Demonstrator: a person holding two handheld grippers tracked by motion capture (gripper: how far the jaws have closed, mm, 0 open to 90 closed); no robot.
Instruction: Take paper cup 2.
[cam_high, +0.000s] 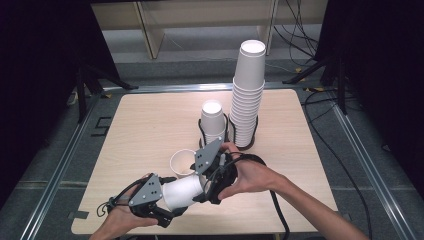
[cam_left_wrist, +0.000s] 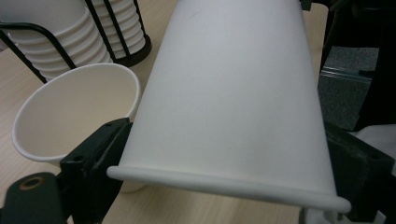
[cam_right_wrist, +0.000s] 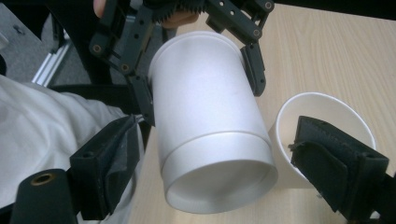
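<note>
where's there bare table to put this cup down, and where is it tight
Bare wood lies along the table's left side and back left corner, left of the short cup stack, and along the right edge past the tall stack. It is crowded near the front middle: the open cup, the held cup, left gripper and right gripper.

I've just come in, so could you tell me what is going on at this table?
A person holds tongs in each hand. The left tongs grip a paper cup lying sideways above the table, near its rim. The right tongs sit around the cup's other end, jaws apart. An open cup stands beside them. Behind, a tall stack and a short stack sit in wire holders.
</note>
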